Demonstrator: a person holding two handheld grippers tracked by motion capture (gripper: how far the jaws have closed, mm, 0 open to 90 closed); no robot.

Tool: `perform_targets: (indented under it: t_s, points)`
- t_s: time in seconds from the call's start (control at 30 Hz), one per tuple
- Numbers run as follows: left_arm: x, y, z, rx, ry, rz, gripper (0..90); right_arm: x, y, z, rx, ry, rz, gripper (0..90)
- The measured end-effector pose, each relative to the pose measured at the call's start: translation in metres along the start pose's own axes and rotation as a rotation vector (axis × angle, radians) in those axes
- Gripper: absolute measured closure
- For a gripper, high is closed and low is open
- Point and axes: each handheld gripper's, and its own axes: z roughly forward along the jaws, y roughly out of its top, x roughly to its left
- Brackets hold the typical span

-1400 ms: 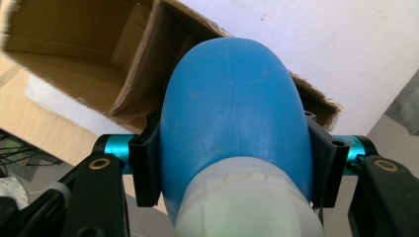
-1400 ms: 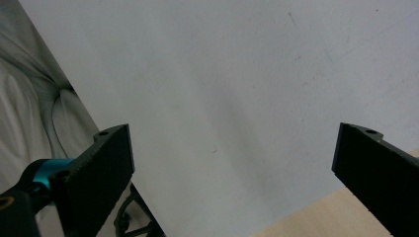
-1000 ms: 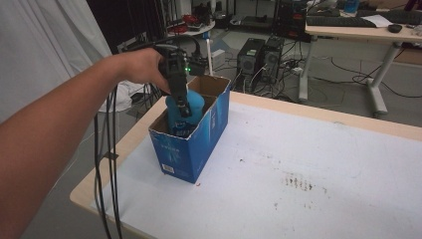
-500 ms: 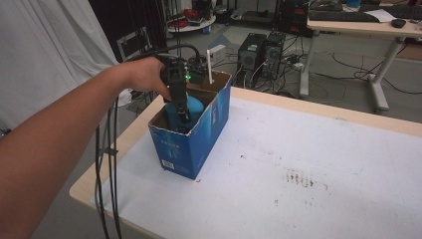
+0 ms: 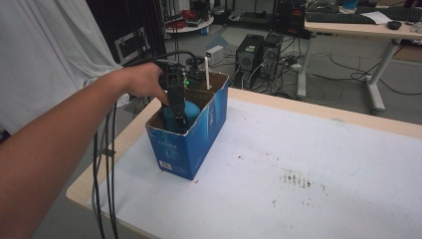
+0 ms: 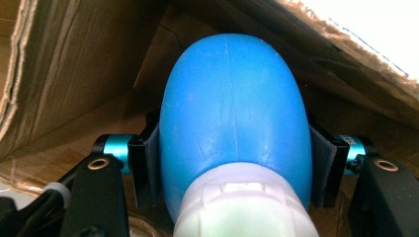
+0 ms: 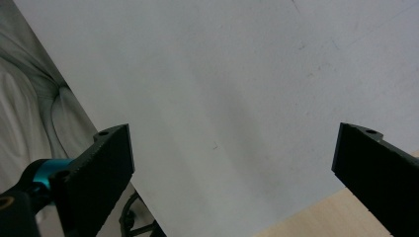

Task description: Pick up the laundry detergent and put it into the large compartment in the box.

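Forearm reaching in from seven o'clock carries the left claw (image 5: 177, 117) down into the blue box (image 5: 191, 144), which stands at the table's (image 5: 308, 164) nine o'clock edge. That claw is clenched on a blue bottle (image 6: 232, 113), pads pressing both its flanks, white cap nearest the camera, brown cardboard walls around it. Right claw (image 7: 232, 163) hangs released, jaws wide apart over bare white tabletop. Desks and computer towers stand beyond at twelve o'clock.
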Motion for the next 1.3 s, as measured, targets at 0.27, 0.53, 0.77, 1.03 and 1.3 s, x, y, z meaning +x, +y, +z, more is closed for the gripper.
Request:
perform_targets:
  t_s: [0.27,0.53,0.77,1.03,1.3]
  points:
    - [0.002,-0.001,-0.015,-0.072,0.015,-0.019,31.8,0.0,0.0,-0.001,-0.002,-0.001,0.002,1.6]
    - [0.0,-0.002,-0.035,-0.114,0.034,-0.04,28.0,0.002,-0.001,-0.002,-0.007,0.0,-0.004,1.7]
    - [-0.004,-0.002,-0.06,-0.147,0.059,-0.059,23.4,0.004,-0.003,-0.006,-0.018,-0.009,-0.001,1.7]
    - [-0.015,0.005,-0.084,-0.18,0.068,-0.05,23.4,0.007,-0.005,-0.009,-0.025,-0.016,-0.008,1.7]
    - [-0.032,0.025,-0.102,-0.188,0.148,-0.05,23.4,0.007,-0.007,-0.013,-0.033,-0.025,0.001,1.7]
